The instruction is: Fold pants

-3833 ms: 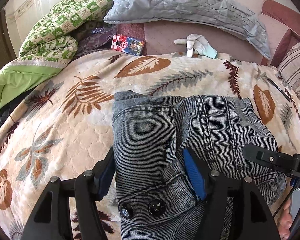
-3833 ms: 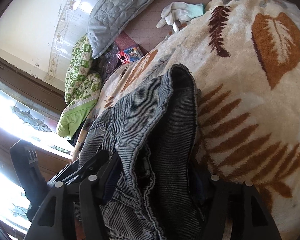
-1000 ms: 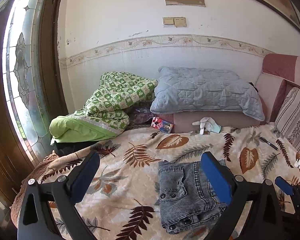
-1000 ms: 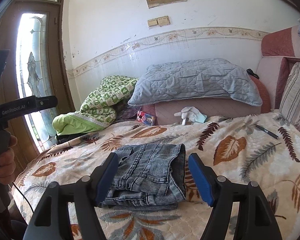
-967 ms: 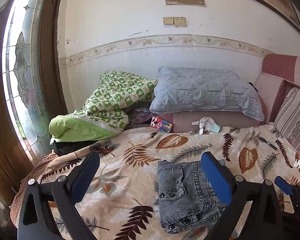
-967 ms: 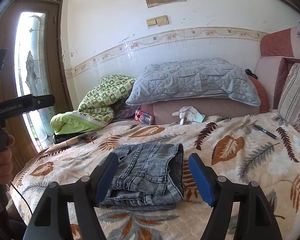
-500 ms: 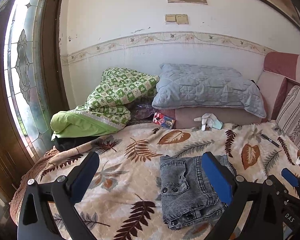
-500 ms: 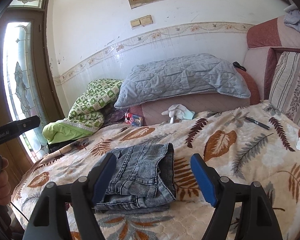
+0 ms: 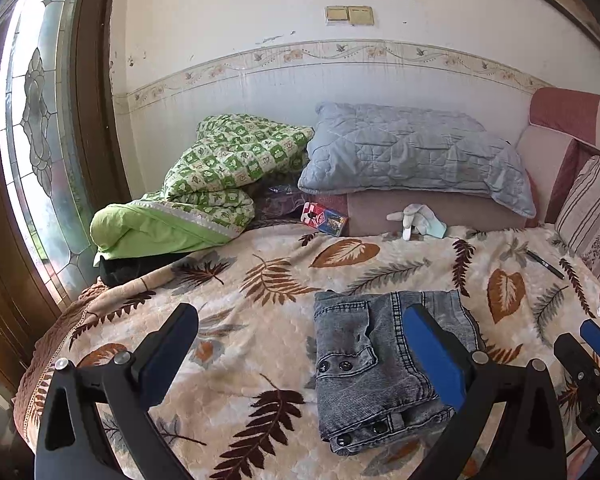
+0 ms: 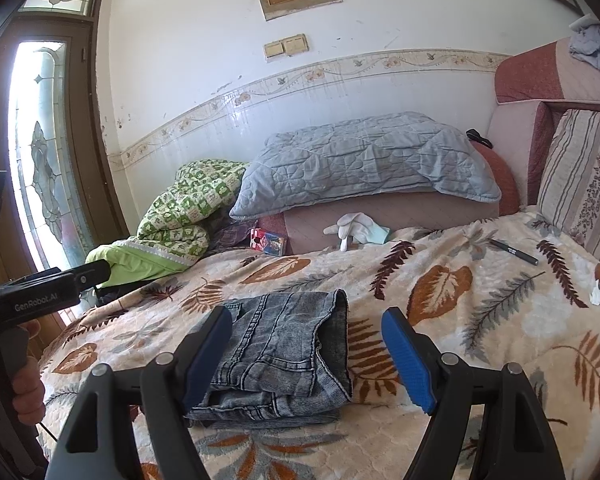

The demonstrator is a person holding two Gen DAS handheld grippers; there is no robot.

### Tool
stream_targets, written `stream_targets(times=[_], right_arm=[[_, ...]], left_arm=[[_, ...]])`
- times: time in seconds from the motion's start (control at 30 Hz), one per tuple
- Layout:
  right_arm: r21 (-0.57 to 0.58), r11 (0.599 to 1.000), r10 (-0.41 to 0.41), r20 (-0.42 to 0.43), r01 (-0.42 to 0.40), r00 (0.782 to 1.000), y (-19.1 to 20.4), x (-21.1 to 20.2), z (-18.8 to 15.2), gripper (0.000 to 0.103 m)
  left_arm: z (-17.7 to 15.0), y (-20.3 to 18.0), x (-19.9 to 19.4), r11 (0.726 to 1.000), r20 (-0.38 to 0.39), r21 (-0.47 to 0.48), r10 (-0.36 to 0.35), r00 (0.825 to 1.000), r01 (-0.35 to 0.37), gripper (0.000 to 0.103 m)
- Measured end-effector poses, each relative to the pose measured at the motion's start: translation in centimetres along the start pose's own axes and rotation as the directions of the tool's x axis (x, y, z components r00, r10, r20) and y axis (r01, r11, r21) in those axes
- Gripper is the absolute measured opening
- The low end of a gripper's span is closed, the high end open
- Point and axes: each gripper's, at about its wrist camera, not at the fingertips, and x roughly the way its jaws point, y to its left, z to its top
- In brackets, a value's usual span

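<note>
Left wrist view: left gripper (image 9: 300,344) spread wide, nothing between the blue pads (image 9: 432,356). Held above and clear of the bed; 3.8 s ago was closed on the denim at close range. Pants (image 9: 364,368) now lie folded into a compact grey stack on the leaf-print blanket (image 9: 236,320), right of centre, snap buttons facing the camera. Edge of the right gripper visible at far right.

Right wrist view: right gripper (image 10: 304,356) also wide, empty, pulled back from the cloth it earlier gripped. Folded pants (image 10: 284,352) rest flat on the blanket (image 10: 460,320), seen beyond and between the fingers, untouched. Grey pillow (image 10: 360,160), white glove (image 10: 354,228), black pen (image 10: 514,251) unchanged behind.
</note>
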Motion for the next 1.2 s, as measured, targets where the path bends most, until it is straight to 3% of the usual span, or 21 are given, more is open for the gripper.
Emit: stream_targets(times=[1.2], right_arm=[[-0.003,1.0,0.0,-0.028,0.0,1.0,-0.1,0.9,-0.3,0.08]], left_arm=[[-0.4,-1.1,-0.1,0.999,-0.009,0.044,-0.023,1.0,0.024,0.102]])
